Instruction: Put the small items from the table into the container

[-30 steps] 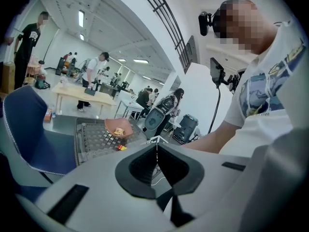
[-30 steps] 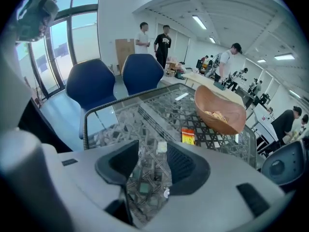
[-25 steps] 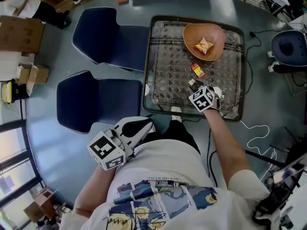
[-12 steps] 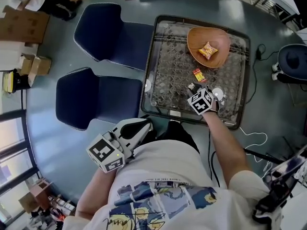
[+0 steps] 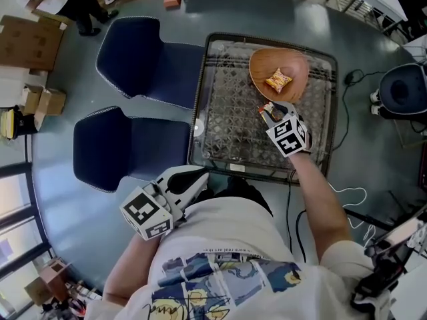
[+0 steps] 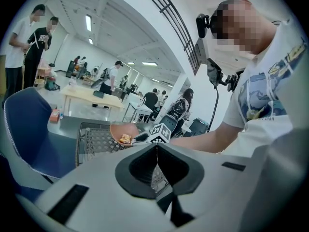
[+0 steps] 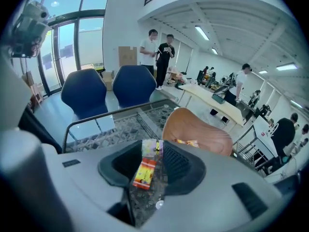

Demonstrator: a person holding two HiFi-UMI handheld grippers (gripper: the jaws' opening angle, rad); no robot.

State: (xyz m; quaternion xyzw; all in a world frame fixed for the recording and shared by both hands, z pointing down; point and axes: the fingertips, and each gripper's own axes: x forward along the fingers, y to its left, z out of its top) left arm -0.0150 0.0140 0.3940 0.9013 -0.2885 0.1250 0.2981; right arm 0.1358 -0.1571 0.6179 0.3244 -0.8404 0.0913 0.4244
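Observation:
A small red and yellow packet [image 7: 145, 170] is pinched upright between the pads of my right gripper [image 7: 150, 164], which is shut on it. In the head view that gripper [image 5: 267, 111] hangs over the glass table [image 5: 223, 112], just below the rim of the brown wooden bowl [image 5: 259, 64]. An orange snack bag [image 5: 278, 81] lies inside the bowl [image 7: 205, 129]. My left gripper [image 5: 200, 176] is held low beside the person's body, off the table's near edge, its jaws shut with nothing between them [image 6: 156, 151].
Two dark blue chairs [image 5: 143, 52] [image 5: 127, 145] stand left of the table. Cables [image 5: 347, 192] trail on the floor at the right, near a round stool [image 5: 403, 72]. Cardboard boxes [image 5: 30, 42] sit at the far left. People stand far off [image 7: 159, 52].
The right gripper took the red packet off the glass, rose and moved toward the bowl. The left gripper stayed beside the body.

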